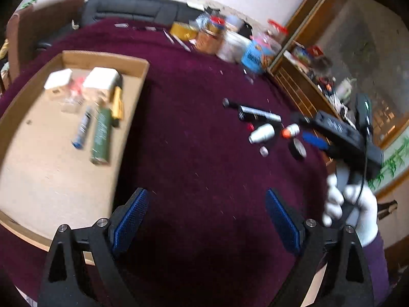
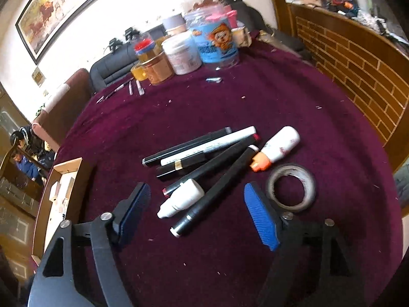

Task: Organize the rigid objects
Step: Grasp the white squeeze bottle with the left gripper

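A pile of rigid objects lies on the maroon tablecloth (image 2: 281, 102): several black and white markers (image 2: 204, 151), a small white bottle (image 2: 182, 199), a white bottle with an orange cap (image 2: 278, 145) and a dark tape roll (image 2: 291, 186). My right gripper (image 2: 196, 209) is open, its blue pads on either side of the white bottle and a black marker (image 2: 214, 192), just above them. My left gripper (image 1: 207, 220) is open and empty over bare cloth. A cardboard tray (image 1: 33, 168) at the left holds a green tube (image 1: 101, 138), a blue pen (image 1: 83, 128), a yellow object (image 1: 118, 102) and white boxes (image 1: 101, 80).
Jars and tubs (image 2: 202, 43) stand at the table's far edge, with thin pens (image 2: 133, 87) beside them. A black sofa (image 1: 133, 7) is behind the table. A wooden shelf unit (image 2: 352, 58) stands at the right. The right gripper body and gloved hand (image 1: 352, 204) show in the left wrist view.
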The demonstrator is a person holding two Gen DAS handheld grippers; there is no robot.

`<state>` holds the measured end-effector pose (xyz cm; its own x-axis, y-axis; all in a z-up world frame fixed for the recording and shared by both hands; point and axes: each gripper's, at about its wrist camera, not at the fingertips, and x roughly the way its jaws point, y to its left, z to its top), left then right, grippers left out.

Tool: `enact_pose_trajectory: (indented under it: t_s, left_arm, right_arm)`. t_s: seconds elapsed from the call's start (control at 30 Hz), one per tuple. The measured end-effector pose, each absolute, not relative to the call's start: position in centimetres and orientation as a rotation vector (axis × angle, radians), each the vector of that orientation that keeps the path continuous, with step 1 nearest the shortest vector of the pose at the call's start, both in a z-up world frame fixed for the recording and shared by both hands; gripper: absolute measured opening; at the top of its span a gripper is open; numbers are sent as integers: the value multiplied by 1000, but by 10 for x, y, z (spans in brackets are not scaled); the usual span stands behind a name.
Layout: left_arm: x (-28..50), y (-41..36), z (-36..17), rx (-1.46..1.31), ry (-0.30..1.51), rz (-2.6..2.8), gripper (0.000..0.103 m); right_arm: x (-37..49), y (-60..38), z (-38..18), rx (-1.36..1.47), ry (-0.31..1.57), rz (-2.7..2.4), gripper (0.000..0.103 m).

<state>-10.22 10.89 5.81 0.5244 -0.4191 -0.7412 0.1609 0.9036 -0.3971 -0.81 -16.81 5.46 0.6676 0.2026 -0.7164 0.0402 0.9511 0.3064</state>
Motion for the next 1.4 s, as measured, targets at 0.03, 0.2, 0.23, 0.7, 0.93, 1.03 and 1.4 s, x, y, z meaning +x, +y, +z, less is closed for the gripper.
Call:
enact_pose_trajectory:
  t_s: [0.03,0.2,0.23,0.7,0.93,1.03,1.4]
  left_arm:
    - [-104,107,60,-289,958,-352,88]
    - [-110,110,71,-265,919,-307,88]
    - [-110,112,71,-274,921,-303,88]
    - [-104,102,53,-258,970,-298,88]
    - [-97,81,54,-111,932,-322,88]
    - [-89,61,53,11,883,-353,74]
    - [-48,8,24,181,942,-421,39]
  right_arm:
    - [-3,-165,53,305,842,107,72]
    - [20,-152,39,252,889,128,62]
    - [24,-152,34,255,901,127,57]
    - [-25,-72,16,176,1015,690,54]
    - [-52,-137,41,269,887,515,54]
    - [-57,-160,40,290,882,430,54]
    - [-36,-176,35,326,920,257,53]
